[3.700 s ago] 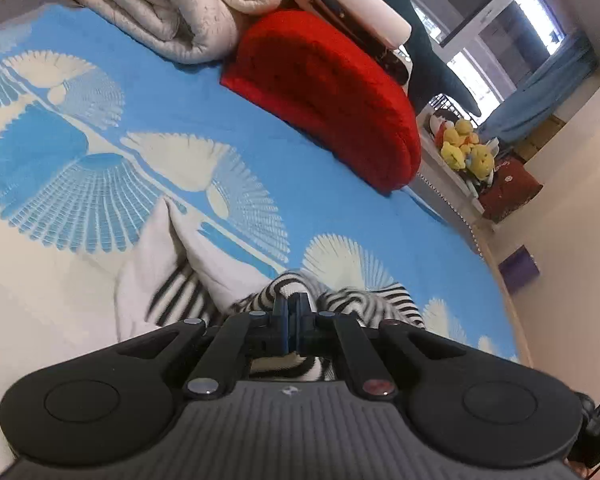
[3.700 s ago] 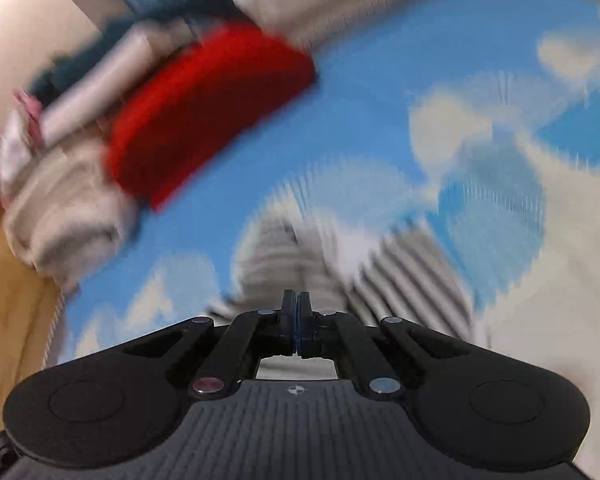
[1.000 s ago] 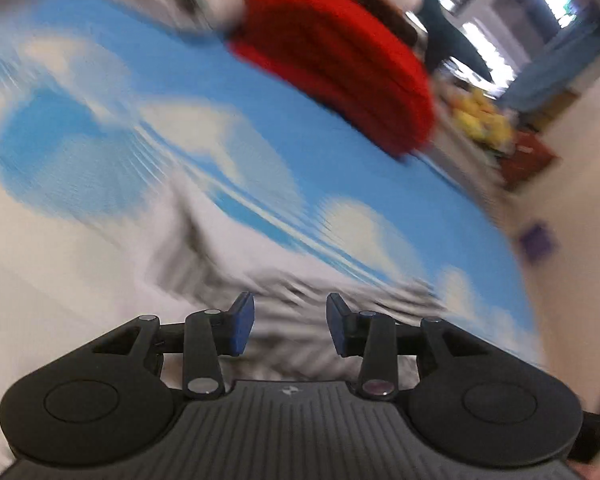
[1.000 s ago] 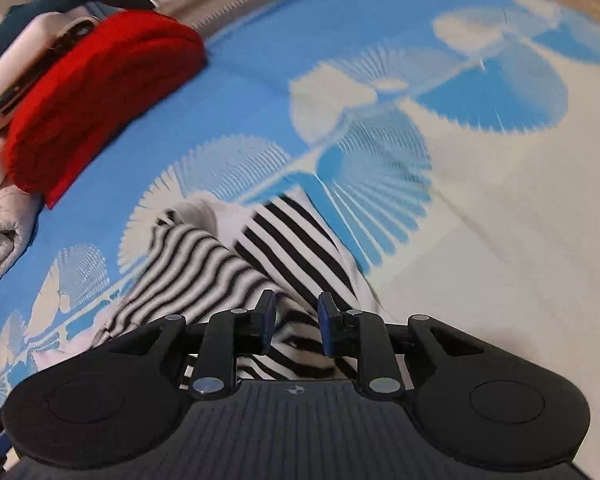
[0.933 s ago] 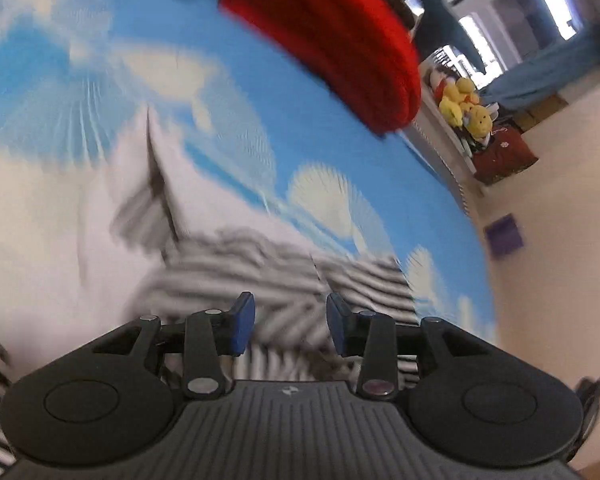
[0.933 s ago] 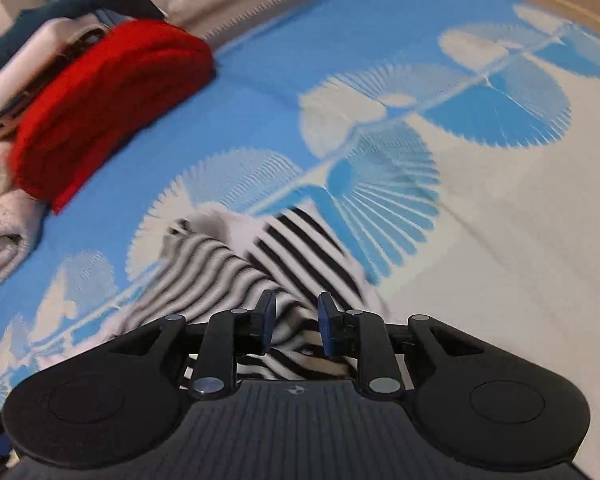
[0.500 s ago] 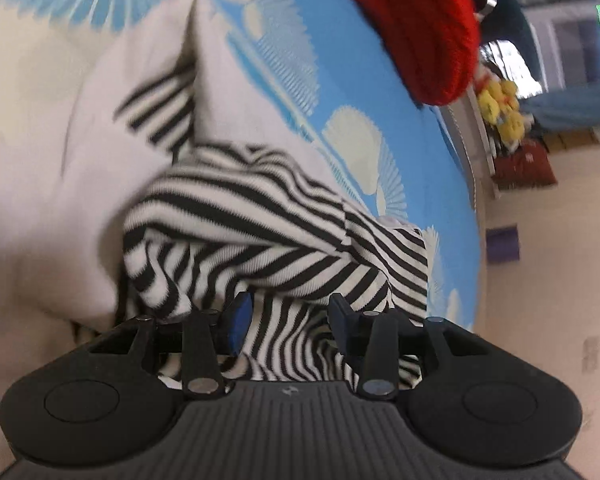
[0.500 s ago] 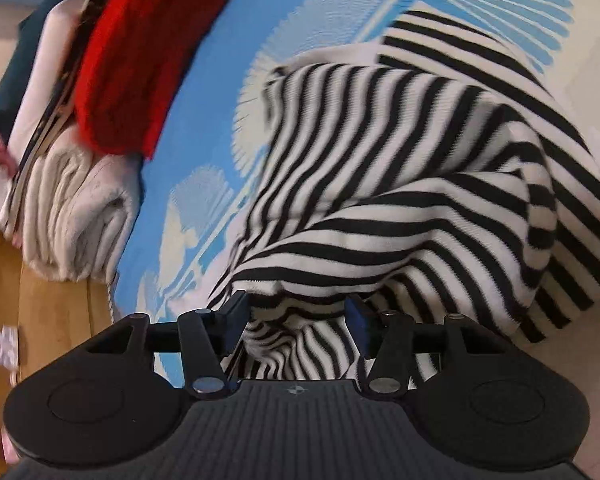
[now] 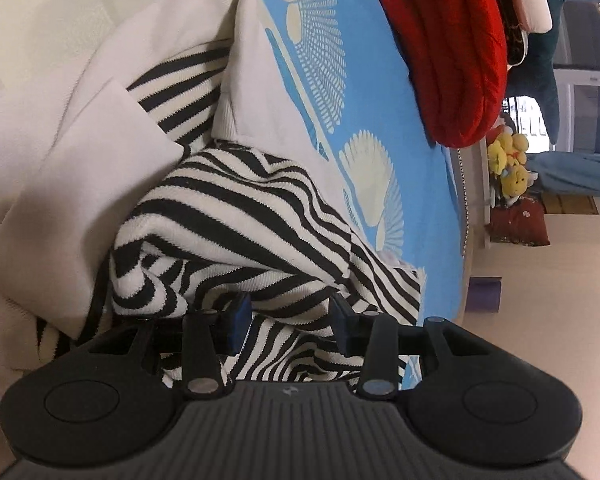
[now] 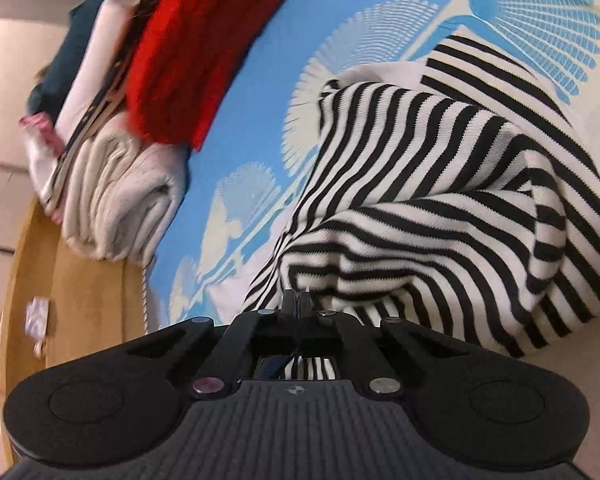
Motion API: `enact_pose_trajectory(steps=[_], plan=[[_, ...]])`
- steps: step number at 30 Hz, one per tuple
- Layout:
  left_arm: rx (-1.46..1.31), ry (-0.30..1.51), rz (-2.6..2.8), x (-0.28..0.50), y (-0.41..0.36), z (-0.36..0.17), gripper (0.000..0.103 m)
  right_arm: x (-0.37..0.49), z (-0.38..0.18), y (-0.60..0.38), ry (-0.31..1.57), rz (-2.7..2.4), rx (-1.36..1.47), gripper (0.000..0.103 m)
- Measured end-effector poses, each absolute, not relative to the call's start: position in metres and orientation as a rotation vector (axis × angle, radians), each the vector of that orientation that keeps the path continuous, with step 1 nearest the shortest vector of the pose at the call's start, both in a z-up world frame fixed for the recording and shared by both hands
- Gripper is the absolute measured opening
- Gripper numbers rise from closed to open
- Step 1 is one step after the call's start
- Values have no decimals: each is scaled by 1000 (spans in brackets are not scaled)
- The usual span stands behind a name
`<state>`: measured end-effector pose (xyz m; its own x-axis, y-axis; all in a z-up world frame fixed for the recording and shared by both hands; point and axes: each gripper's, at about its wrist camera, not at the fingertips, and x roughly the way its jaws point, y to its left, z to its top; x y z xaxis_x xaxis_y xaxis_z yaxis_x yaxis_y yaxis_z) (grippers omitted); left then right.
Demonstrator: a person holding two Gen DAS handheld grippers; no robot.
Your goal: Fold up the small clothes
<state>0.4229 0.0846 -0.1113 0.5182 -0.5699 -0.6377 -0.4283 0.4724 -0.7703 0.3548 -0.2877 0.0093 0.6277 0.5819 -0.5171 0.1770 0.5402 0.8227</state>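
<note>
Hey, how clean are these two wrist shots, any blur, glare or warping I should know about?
Left wrist view: the striped garment is sharp, the window at the far right is bright, and fisheye bends the bed edge. Right wrist view: the folded red blanket and the pile beside it are smeared, the stripes nearer the lens crisp; the room tilts strongly.

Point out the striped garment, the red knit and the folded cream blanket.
striped garment (image 10: 440, 184): right wrist view, on its bunched top fold.
red knit (image 9: 456, 40): left wrist view, mid-surface.
folded cream blanket (image 10: 116, 196): right wrist view, on its rolled end.
</note>
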Motion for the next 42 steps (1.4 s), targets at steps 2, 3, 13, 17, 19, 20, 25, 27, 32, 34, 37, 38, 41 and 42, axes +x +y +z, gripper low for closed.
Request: enact_pose_trajectory(steps=[2,3,13,17,19,20,25,27,32,34,37,38,41,42], plan=[[-1134,1088,-105,426,80,-113,46,353,10,-291,898,273,935,0],[-1128,1088,-101,428,77,-114,45,352,8,-294,906,255,906,4],[-879,1040,-100,420,62,-79,1,360,-3,-317,944,118,927,48],[-792,1013,-208,396,53,-42,1,354,-11,-320,958,94,1014,50],[-725,1011,-246,379,49,-26,1,350,-14,-326,953,77,1071,51],[-681,1009,-270,368,47,-19,1,348,-16,-328,949,65,1099,52],[-497,1072,-317,321,48,-16,1,336,-20,-341,914,-20,1175,52],[-467,1150,-322,314,52,-31,1,331,-20,-341,922,-29,1154,52],[-485,1224,-289,319,67,-48,11,325,-26,-324,1053,-56,973,5],[-573,1209,-274,326,80,-49,32,318,-24,-321,1047,-65,942,1],[-744,1154,-241,340,101,-51,61,308,-9,-318,1010,-51,897,1],[-774,1140,-219,345,106,-52,65,305,-2,-316,998,-36,883,1],[-869,1117,-150,355,120,-62,65,297,10,-315,983,10,853,1],[-891,1121,-136,358,123,-66,65,299,12,-316,982,22,848,1]])
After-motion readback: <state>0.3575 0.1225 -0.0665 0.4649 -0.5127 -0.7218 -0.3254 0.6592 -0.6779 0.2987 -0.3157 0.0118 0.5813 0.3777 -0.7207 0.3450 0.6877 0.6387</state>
